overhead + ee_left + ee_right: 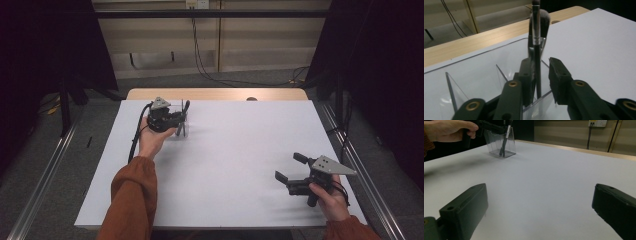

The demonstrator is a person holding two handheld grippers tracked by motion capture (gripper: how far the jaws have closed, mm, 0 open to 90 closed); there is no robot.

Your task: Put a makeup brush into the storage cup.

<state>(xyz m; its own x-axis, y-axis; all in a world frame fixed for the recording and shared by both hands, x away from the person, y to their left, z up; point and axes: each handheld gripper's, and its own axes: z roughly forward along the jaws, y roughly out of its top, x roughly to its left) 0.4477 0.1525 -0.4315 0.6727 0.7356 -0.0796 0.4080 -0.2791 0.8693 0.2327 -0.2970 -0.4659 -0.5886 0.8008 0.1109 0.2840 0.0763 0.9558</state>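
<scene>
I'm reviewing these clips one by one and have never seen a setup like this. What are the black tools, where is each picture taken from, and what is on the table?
A person holds a hand-held claw in each hand. The high view looks down on the white table. The other two pictures come from cameras riding on each claw.

The left claw is at a clear holder with makeup brushes standing in it. Its jaws sit either side of a brush handle, with a gap on one side, so a firm grip cannot be confirmed.

The right claw hovers open over bare table, holding nothing.

brushes (pixel 537 37) in holder (pixel 486 67) | holder far-left on table (pixel 240 150) | right tool (pixel 290 167) near-right
</scene>
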